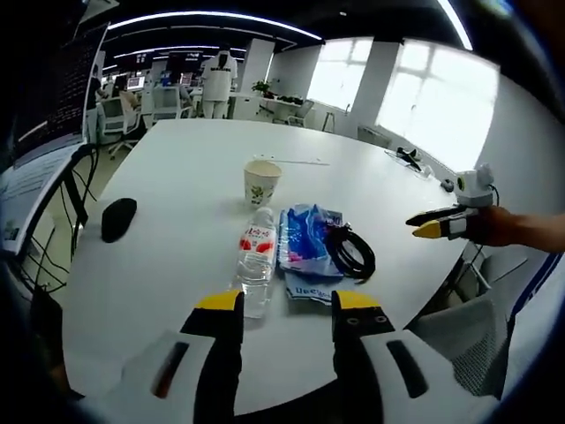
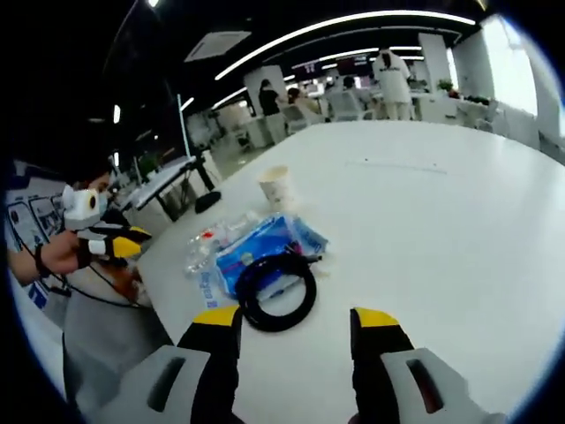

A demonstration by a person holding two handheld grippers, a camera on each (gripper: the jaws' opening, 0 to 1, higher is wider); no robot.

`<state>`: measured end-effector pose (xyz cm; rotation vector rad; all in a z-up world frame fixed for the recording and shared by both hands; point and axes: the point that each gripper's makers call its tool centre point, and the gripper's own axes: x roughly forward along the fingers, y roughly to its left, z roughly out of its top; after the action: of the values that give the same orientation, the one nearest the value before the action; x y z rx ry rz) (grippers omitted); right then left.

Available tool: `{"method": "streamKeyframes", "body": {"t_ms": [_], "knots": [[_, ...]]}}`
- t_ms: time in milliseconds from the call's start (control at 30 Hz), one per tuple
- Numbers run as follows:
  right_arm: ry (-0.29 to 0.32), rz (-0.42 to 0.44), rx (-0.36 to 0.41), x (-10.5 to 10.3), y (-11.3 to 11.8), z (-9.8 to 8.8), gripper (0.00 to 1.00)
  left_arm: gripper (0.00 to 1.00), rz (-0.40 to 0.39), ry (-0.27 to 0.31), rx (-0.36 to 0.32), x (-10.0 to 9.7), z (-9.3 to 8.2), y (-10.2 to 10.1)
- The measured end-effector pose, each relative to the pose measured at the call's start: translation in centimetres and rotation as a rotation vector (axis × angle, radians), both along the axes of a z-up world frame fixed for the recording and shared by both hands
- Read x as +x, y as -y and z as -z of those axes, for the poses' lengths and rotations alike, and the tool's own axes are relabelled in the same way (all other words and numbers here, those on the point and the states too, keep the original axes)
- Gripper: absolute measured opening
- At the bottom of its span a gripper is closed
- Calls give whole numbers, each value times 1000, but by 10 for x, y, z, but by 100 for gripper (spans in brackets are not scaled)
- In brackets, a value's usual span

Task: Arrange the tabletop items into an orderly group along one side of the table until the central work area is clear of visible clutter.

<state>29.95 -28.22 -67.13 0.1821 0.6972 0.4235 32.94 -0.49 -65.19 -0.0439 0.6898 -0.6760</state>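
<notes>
- The clear water bottle (image 1: 257,260) with a red label lies flat on the white surface (image 1: 177,177), long axis running away from the left gripper (image 1: 288,302).
- A blue packet (image 1: 306,246) lies just beside it; a coiled black cable (image 2: 276,291) rests on the packet's edge.
- A paper cup (image 1: 261,182) stands upright beyond them.
- A black mouse (image 1: 117,218) sits well apart.
- Left gripper: jaws apart, holding nothing.
- Right gripper (image 2: 297,318): jaws apart, empty, near the cable.
</notes>
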Motion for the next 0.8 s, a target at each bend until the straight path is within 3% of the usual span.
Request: {"method": "streamKeyframes", "body": {"t_ms": [467,800], "knots": [[39,101,39,-17,11,-13,54,37,-3,-44,45,21,13,-8],[40,148,63,-28,16,-10,52,37,3,-75,94,34,29,-19]]}}
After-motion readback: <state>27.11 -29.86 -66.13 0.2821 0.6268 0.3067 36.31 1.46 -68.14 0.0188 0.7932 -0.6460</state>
